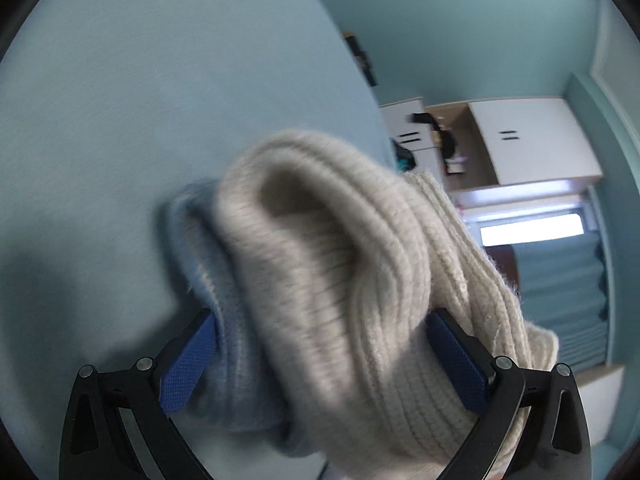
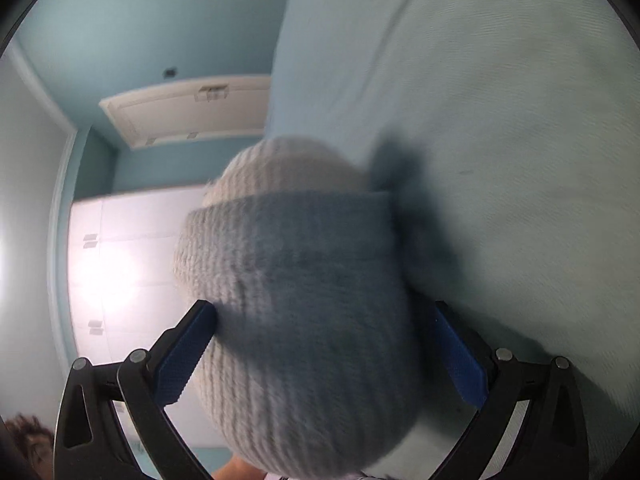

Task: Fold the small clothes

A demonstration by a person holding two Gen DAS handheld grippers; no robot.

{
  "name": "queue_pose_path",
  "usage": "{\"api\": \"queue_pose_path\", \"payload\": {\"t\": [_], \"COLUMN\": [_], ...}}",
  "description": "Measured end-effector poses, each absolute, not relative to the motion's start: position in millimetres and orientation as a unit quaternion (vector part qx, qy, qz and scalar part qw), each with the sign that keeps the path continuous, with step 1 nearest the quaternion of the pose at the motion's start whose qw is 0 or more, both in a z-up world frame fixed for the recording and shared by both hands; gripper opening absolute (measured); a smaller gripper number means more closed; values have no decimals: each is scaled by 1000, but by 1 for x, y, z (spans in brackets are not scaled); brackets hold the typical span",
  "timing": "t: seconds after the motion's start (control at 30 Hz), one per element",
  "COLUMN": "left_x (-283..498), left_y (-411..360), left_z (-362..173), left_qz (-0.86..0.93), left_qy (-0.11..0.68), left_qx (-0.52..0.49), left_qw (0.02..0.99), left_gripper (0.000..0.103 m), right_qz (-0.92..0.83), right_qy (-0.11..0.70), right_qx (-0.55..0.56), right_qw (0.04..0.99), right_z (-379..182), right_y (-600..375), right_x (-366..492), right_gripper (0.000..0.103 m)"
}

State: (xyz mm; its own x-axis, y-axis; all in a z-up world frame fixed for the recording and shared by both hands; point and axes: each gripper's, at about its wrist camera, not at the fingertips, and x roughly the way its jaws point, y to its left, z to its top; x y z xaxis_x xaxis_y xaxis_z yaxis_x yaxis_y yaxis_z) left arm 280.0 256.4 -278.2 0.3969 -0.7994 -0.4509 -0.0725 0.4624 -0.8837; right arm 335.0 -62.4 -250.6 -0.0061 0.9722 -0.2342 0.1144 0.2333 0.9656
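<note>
A thick ribbed knit garment, cream with a pale blue part, fills both views. In the left wrist view my left gripper (image 1: 320,320) is shut on a bunched fold of the knit garment (image 1: 340,272), its blue pads (image 1: 188,360) pressed into the cloth on both sides. In the right wrist view my right gripper (image 2: 324,316) is shut on the knit garment (image 2: 296,280), with the blue-grey part in front and cream behind. Both hold it above the light blue bed sheet (image 1: 140,100). Its far ends are hidden.
The light blue sheet (image 2: 500,140) spreads under both grippers. White cupboards (image 1: 532,140) and a teal curtain (image 1: 560,300) stand beyond the bed. A white door (image 2: 192,108), white wardrobe panels (image 2: 120,260) and a person's head (image 2: 28,440) show in the right wrist view.
</note>
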Motion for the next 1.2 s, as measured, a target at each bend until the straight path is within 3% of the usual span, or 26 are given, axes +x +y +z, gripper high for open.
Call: {"api": "queue_pose_path", "payload": {"t": [0.13, 0.33, 0.47, 0.73, 0.83, 0.97, 1.07, 1.2], "left_x": [297, 292, 304, 379, 421, 455, 458, 434], "left_y": [241, 234, 217, 175, 156, 137, 141, 187], "left_z": [-297, -297, -269, -199, -203, -250, -278, -240], "left_qz": [-244, -277, -291, -339, -335, -283, -219, -169], "left_qy": [519, 485, 462, 422, 425, 472, 521, 502], "left_qx": [-462, -469, -456, -435, -458, -480, -479, -462], "left_qw": [676, 684, 703, 719, 705, 683, 672, 712], "left_gripper": [103, 103, 103, 103, 103, 103, 100, 100], "right_qz": [415, 426, 431, 448, 422, 364, 281, 263], "right_qy": [574, 545, 519, 441, 432, 447, 516, 505], "right_qx": [472, 458, 456, 428, 422, 448, 470, 507], "right_qw": [525, 558, 580, 650, 676, 683, 659, 647], "right_z": [-257, -248, -234, -158, -143, -175, -233, -235], "right_y": [-54, -55, -59, -89, -111, -141, -158, -182], "right_x": [335, 323, 315, 359, 393, 430, 440, 427], "right_gripper": [102, 99, 93, 94, 93, 94, 93, 94]}}
